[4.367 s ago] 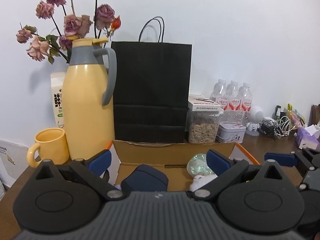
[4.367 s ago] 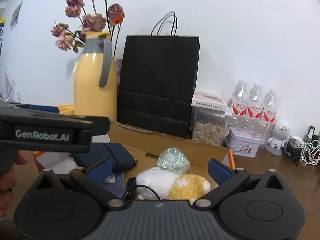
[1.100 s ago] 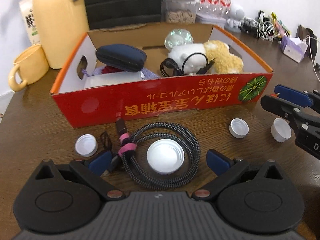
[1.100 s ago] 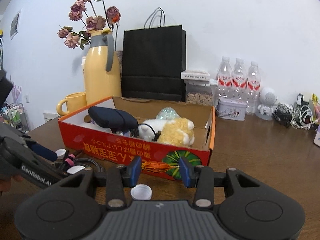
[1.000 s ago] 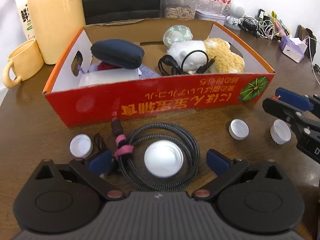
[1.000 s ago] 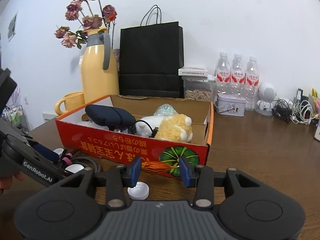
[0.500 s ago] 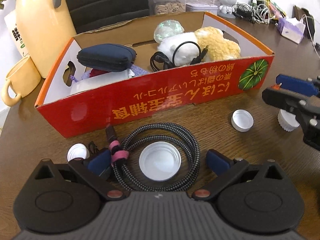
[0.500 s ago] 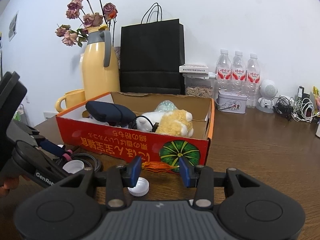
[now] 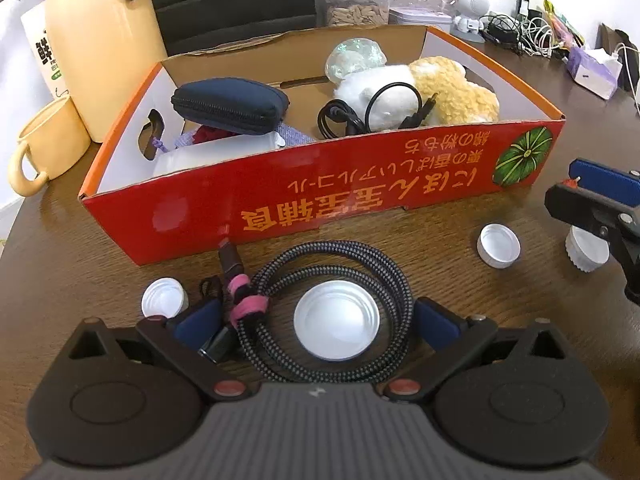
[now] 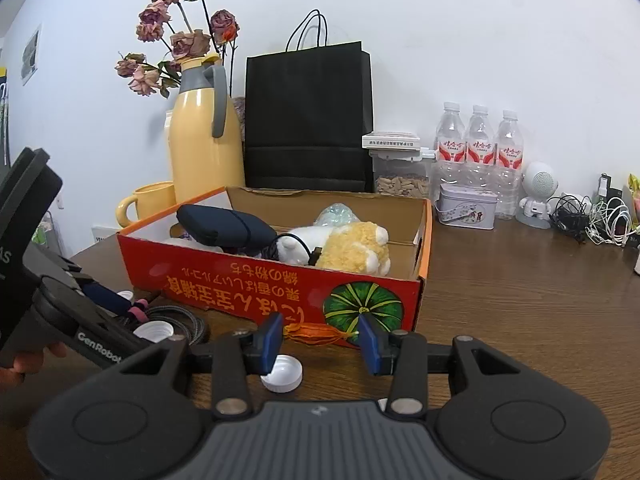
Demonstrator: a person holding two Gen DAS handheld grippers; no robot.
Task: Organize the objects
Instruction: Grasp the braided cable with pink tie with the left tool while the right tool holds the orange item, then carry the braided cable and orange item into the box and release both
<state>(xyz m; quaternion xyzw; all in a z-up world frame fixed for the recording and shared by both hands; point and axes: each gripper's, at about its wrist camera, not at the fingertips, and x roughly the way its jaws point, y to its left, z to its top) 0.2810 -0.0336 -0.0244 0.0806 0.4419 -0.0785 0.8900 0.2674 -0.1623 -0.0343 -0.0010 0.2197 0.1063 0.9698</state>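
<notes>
Four white caps lie loose on the table in front of the red box, and a coiled braided cable rings the widest of them, the large lid, at lower centre of the left wrist view. Left tool hangs over that coil with its jaws wide apart, one pad at each side of the loop, gripping nothing. Right tool has its jaws partly apart and empty; a small cap sits just below its left pad.

My guess is the cable goes first. It looks light and limp, though the braid should give some grip, and the pink tie at the left of the coil holds the turns together. Pinching there, or squeezing both sides of the loop at once, seems safest, since a single strand could slip and let the coil sag open. The lid inside is thin, light and smooth, so it may slide or get dragged along
</notes>
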